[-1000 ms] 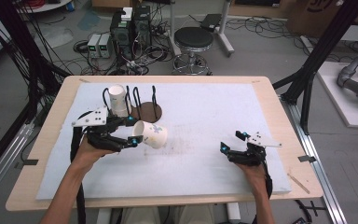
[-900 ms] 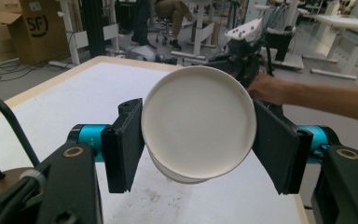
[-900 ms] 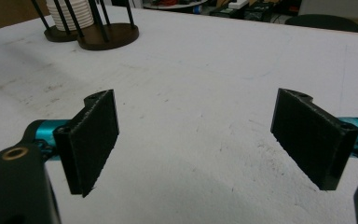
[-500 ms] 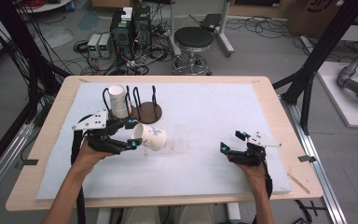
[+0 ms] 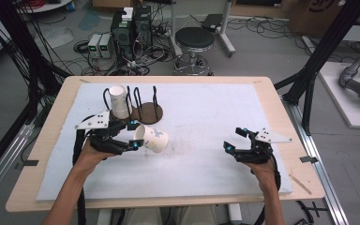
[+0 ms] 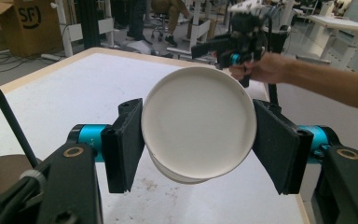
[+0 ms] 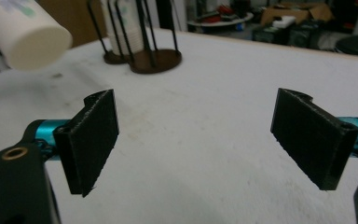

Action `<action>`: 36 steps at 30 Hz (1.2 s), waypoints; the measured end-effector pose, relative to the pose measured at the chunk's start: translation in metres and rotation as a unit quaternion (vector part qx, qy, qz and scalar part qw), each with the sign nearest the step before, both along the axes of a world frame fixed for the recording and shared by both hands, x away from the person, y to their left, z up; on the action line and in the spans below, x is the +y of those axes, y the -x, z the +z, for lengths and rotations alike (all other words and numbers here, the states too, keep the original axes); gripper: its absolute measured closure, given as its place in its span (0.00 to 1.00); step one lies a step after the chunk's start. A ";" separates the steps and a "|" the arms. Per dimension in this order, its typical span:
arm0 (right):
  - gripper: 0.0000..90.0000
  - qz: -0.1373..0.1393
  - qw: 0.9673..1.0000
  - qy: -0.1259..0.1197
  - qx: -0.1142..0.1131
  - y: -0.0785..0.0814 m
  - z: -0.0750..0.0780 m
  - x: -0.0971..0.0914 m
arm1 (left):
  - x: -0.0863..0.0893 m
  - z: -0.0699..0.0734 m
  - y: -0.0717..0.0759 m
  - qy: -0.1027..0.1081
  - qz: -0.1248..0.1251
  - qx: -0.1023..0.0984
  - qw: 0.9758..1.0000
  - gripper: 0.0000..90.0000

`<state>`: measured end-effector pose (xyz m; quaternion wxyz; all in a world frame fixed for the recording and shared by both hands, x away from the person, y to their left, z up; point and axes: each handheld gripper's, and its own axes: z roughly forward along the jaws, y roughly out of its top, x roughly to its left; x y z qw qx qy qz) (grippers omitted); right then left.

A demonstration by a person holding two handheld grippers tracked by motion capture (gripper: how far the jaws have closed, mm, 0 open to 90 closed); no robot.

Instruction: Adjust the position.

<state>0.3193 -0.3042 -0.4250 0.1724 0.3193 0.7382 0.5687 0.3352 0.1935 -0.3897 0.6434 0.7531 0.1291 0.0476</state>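
My left gripper (image 5: 135,136) is shut on a white paper cup (image 5: 152,138) with a faint print. The cup lies on its side, held a little above the white mat (image 5: 206,117). In the left gripper view the black pads (image 6: 128,144) press on both sides of the cup (image 6: 198,121), whose round end faces the camera. My right gripper (image 5: 234,139) rests low at the right of the mat, open. In the right gripper view nothing lies between the jaws of my right gripper (image 7: 196,140), and the cup (image 7: 25,32) shows at the upper left.
A dark wire cup rack (image 5: 143,110) on a round brown base stands at the back left of the mat, with a white cup (image 5: 118,101) in its left slot. The wooden table edge (image 5: 281,117) rings the mat. Stool, cables and equipment lie on the floor beyond.
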 end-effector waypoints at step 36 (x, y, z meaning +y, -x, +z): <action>0.17 0.252 0.968 0.014 -0.013 -0.034 0.070 0.082 | -0.026 0.009 0.007 0.007 -0.034 -0.012 0.999 0.41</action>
